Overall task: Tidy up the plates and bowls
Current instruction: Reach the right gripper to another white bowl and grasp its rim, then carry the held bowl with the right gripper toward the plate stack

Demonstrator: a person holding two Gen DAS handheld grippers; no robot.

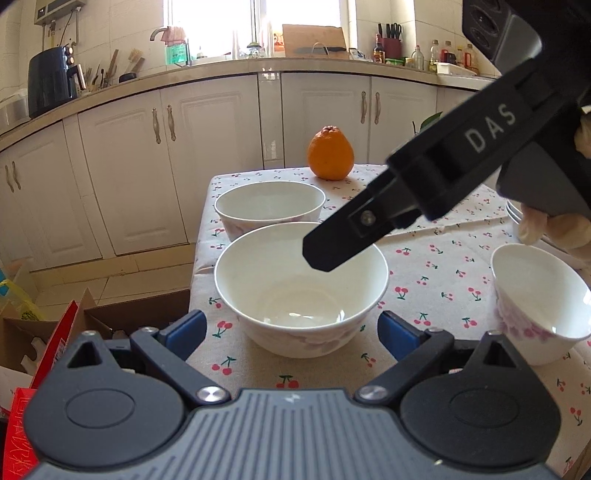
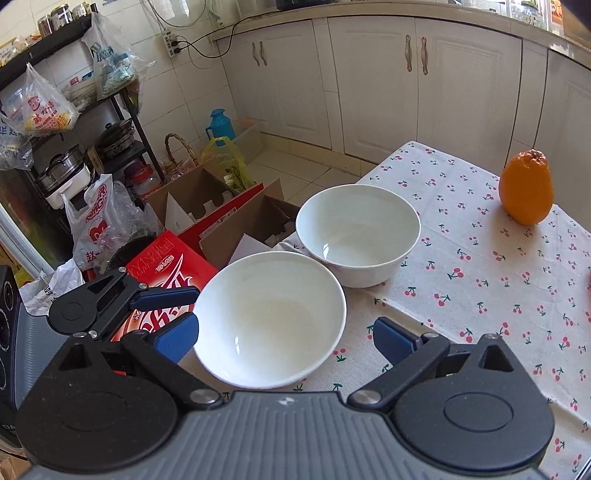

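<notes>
Bright daylight pours through the window (image 1: 255, 22) above a counter (image 1: 207, 68) with cream cabinets (image 1: 125, 147) beneath. The floor (image 2: 291, 166) is pale tile, and a dark shelf rack (image 2: 74, 122) hung with plastic bags stands against the tiled wall (image 2: 192, 85).

Left gripper (image 1: 291, 332) spread wide; right gripper (image 2: 284, 339) likewise – both angled downward, fingers empty.
</notes>
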